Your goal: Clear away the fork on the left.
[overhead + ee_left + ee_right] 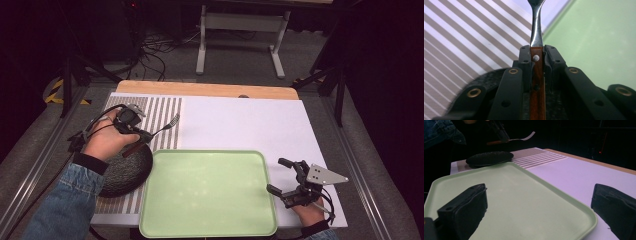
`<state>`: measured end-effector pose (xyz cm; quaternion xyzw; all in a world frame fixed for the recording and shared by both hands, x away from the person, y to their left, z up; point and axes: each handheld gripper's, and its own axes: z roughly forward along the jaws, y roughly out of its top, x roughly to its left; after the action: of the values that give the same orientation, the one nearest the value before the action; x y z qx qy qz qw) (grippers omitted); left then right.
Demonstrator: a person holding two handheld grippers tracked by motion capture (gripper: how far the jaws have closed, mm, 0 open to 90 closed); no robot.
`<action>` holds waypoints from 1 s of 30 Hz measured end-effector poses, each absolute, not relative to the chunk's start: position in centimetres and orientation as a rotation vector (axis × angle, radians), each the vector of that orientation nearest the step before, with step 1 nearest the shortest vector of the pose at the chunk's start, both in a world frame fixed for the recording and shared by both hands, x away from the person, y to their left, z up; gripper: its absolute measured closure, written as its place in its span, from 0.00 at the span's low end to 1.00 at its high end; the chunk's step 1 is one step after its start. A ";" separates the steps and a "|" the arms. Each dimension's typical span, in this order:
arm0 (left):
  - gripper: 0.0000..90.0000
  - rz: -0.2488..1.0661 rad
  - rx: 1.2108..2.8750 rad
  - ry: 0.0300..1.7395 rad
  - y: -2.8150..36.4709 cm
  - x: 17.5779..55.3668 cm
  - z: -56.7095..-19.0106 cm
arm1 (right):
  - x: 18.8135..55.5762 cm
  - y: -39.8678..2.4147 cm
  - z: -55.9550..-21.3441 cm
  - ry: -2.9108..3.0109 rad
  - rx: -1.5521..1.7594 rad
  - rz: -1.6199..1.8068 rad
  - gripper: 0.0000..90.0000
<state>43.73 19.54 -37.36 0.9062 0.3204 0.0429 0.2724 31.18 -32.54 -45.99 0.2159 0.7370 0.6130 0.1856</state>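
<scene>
High view first, nearest edge of the table: the right gripper (287, 179) rests by the near right corner, just off the right rim of the green tray (207, 192). Its jaws stand wide apart with nothing between them; the right gripper view looks straight across the bare tray between the two black fingers (465, 207).

A little farther in, the tray sits at the middle of the near edge with nothing on it. Beside its left rim, touching or nearly so, lies the dark plate (125, 172) on the striped mat (162, 117) that runs along the left edge.

Farther still, above the plate's far side, the left gripper (145, 136) holds the fork (152, 135) off the table. Seen along that gripper's own view, the jaws are pinched tight on the wooden handle (537, 82), with the steel neck running out ahead and the tines pointing toward the far side of the mat.

My reading: the fork is picked up and in the air, so the pick is done. What is left is carrying it across and setting it down, most likely on the tray, then letting go. The right hand has no part in it yet.
</scene>
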 end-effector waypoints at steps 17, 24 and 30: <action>0.86 -0.003 2.351 0.838 16.3 38.2 -37.6 | 31.2 -32.6 -46.0 2.078 0.613 1.732 0.01; 0.86 -0.042 2.340 0.814 15.3 36.7 -38.2 | 31.2 -32.5 -46.0 2.079 0.611 1.732 0.01; 0.86 -0.103 2.317 0.806 14.5 35.7 -39.4 | 31.2 -32.5 -46.0 2.082 0.612 1.730 0.01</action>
<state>35.71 14.46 -39.44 0.8887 0.3091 -0.0396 0.3363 31.24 -32.50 -46.02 0.2169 0.7375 0.6130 0.1822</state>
